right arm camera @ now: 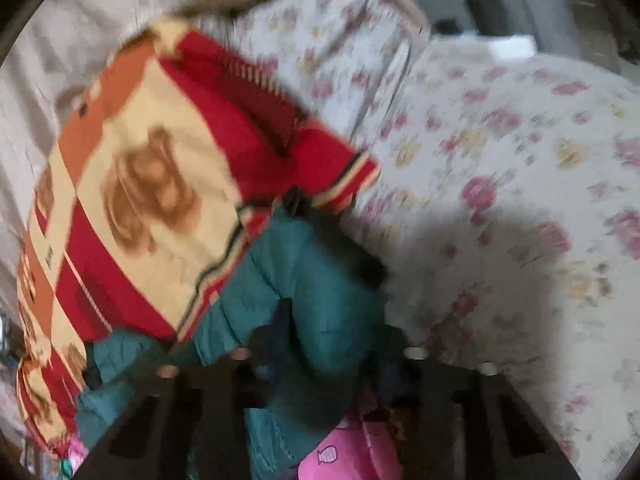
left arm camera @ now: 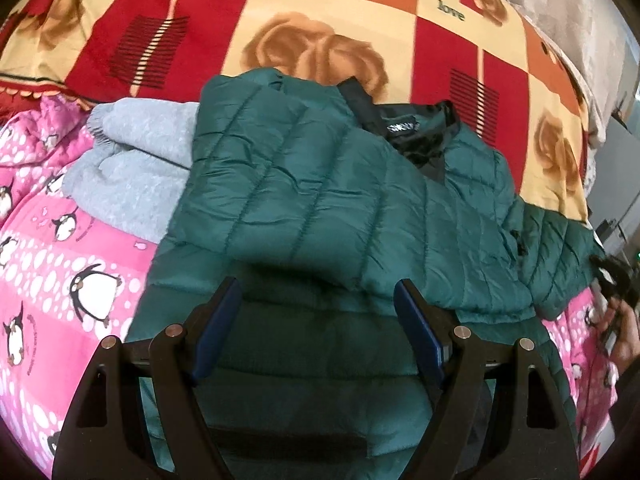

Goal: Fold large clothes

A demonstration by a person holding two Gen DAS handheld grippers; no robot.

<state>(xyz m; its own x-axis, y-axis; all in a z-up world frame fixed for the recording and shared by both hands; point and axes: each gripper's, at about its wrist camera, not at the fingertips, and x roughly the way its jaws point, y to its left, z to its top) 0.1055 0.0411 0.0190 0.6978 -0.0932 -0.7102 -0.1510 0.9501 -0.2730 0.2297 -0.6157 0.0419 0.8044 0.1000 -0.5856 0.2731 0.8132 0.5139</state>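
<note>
The red, cream and orange rose-patterned blanket (left arm camera: 320, 8) carries the quilted green puffer jacket (left arm camera: 320, 200), one side folded inward. Left gripper (left arm camera: 318, 332) hovers open over its hem. Right gripper (right arm camera: 332, 364), blurred, seemingly grips the sleeve; draw it across flat.

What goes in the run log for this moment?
left tongs: open, above green puffer jacket | right tongs: blurred, at jacket sleeve, grip unclear | grey garment: beside jacket | fold: unfinished
</note>
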